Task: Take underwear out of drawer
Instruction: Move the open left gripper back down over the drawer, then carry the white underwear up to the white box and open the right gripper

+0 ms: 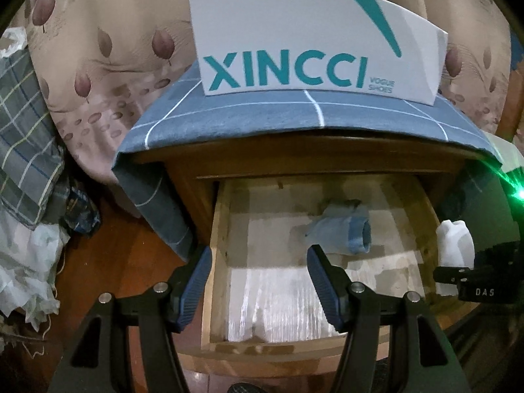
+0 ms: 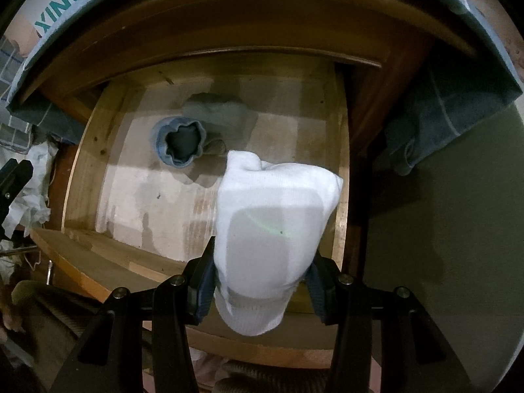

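Observation:
The wooden drawer (image 1: 217, 262) stands pulled out. On its pale floor lies a blue-grey rolled garment (image 1: 344, 229), open cuff toward me (image 2: 183, 144). My left gripper (image 1: 258, 262) is open and holds nothing. It hovers over the drawer's near left corner, with one finger outside the left wall and the other just short of the blue-grey roll. My right gripper (image 2: 262, 255) is shut on a white rolled garment (image 2: 271, 229), held above the drawer's right side. The same white bundle (image 1: 453, 252) shows at the right edge of the left wrist view.
A white XINCCI shoe box (image 1: 314, 42) sits on a blue checked cloth (image 1: 262, 114) draped over the cabinet top. Floral bedding (image 1: 98, 65) rises behind on the left. Checked fabric and crumpled white bags (image 1: 29, 245) lie on the floor left of the cabinet.

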Demonstrator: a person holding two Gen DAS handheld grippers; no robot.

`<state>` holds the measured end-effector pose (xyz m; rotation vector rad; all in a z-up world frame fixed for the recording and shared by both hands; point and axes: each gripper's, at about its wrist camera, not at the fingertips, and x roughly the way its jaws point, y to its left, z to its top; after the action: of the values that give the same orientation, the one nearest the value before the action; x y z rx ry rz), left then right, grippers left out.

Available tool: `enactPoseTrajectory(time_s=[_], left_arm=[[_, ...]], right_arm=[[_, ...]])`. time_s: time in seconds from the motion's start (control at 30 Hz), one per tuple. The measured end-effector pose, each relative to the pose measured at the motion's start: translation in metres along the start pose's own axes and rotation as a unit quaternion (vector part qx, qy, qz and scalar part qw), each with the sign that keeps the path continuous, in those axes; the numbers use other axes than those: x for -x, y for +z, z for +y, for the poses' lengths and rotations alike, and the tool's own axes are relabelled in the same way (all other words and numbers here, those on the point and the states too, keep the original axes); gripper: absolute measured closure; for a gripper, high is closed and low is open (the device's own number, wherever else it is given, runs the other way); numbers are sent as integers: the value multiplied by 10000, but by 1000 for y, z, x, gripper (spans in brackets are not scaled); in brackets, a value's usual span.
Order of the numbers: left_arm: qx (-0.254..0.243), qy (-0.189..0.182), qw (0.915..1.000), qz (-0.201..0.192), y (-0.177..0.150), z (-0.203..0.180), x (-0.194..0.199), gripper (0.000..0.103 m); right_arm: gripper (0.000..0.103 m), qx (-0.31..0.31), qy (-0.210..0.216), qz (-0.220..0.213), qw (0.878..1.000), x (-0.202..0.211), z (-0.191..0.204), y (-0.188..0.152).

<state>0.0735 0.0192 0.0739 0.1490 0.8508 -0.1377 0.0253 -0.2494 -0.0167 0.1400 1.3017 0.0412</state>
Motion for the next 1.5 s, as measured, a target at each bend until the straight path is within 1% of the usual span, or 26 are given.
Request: enactPoseTrajectory(time_s=[0.23,0.4,0.6,0.67,0.8,0.9,1.0,1.17,1.33,1.5], left_arm=[[53,-12,10000,38,-2,-2,-3,41],[306,25,9995,88,-3,4,-5,41],[375,-10,9993,75,-4,10,-5,41],[406,-35,9991,72,-4,11,-5,41],[428,-14,9991,12,-5,13,-3,41],[389,-1,9992,-7,-5,12,-2,41],[381,0,9993,-11,-6,13,-2,41],[434,-9,9991,-12,-6,14,-2,41],[439,-20,9990,-16,-6,15,-1,41],[486,-29,9988,-83,-6,19,2,41]], right_arm=[[58,48,-65,-110,9999,5,3,-2],[57,-21,46,-286,9996,11,0,-2],[57,-54,112,-467,9988,21,-2,-2],[57,-84,187,-536,9984,27,-2,-1],[57,-11,197,-646,9977,42,2,3],[57,94,209,-870,9959,66,5,12],[57,139,285,-1186,9924,100,6,26],[57,345,276,-1747,9836,165,12,59],[57,422,385,-2157,9748,217,20,98],[57,481,366,-2365,9698,242,34,136]])
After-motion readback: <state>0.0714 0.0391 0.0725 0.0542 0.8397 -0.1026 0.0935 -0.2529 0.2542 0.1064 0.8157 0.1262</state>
